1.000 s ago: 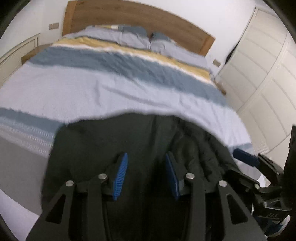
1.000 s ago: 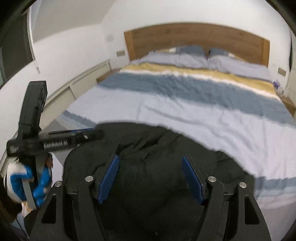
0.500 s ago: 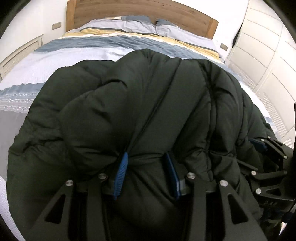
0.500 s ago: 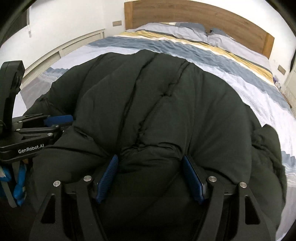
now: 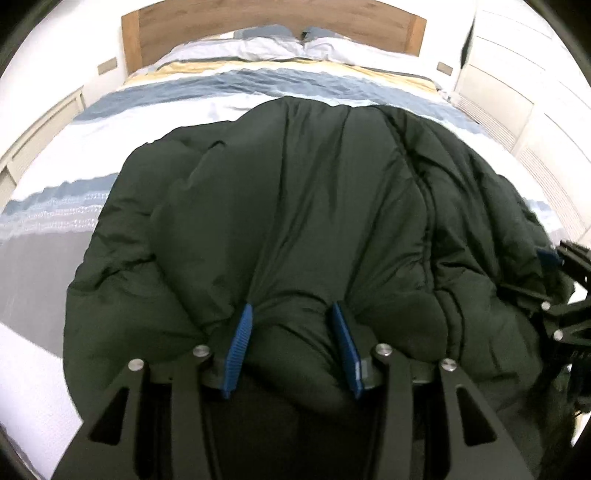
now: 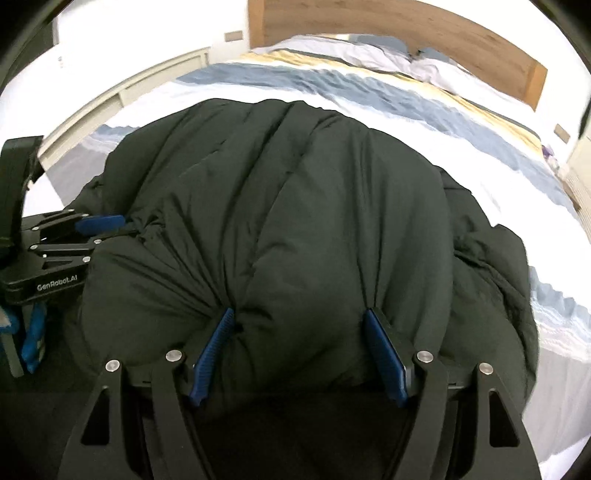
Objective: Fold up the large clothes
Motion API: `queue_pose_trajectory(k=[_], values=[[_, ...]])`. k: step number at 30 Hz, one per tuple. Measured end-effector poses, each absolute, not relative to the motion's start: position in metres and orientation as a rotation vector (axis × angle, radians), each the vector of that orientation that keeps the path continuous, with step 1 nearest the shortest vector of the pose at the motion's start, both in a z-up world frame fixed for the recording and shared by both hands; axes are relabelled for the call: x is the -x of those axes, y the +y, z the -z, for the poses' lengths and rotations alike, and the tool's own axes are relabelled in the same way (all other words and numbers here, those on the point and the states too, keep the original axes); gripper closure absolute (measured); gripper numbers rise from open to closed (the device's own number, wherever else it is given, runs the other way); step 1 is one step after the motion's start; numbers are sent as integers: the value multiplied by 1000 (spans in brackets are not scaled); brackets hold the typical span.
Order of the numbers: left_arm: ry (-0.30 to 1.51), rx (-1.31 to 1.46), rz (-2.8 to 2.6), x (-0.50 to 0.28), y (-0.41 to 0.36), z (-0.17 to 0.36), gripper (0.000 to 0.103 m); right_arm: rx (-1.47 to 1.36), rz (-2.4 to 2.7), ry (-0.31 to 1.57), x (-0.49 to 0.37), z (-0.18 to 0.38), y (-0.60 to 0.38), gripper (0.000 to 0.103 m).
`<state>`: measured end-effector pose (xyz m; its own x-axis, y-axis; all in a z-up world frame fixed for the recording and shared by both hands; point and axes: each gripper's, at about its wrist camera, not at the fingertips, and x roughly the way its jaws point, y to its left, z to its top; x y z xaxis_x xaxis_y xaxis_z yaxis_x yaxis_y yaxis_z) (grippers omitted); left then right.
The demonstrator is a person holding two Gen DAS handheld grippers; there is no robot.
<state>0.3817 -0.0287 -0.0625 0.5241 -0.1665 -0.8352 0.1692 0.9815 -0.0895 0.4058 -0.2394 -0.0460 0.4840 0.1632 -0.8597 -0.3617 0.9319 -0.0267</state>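
Dark green padded jacket (image 5: 314, 221) now fills the middle of both views; one second ago it was only a low heap at the lower edge, with much more of the striped bed (image 5: 229, 96) showing. Its quilting seams run from the bottom of the frame up toward the wooden headboard (image 5: 258, 26), so its long axis lies along the bed. Left gripper (image 5: 293, 345) is clenched on a narrow fold of the jacket, its jaws opened slightly further than before. Right gripper (image 6: 301, 349) grasps a wider bulge, jaws about half apart.
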Motion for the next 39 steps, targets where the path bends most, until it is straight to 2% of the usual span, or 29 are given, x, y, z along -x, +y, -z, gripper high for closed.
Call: queue_pose_trajectory(k=[8,15,25,30,39], values=[[1052,16,163,-338,-17,14,59,213,-170,1135,-373,7,-227,31],[1076,7,175,-285,0,-24,59,291,-68,1241,-310,-14,-219,28],[1184,-30,188,-220,14,-9,59,387,-45,1456,-211,-3,-231,26],[1227,-44,203,-200,15,1,59,365,-91,1553,-186,3,-231,26],[1260,-46,221,-191,11,12,59,404,-48,1613,-163,7,-247,26]])
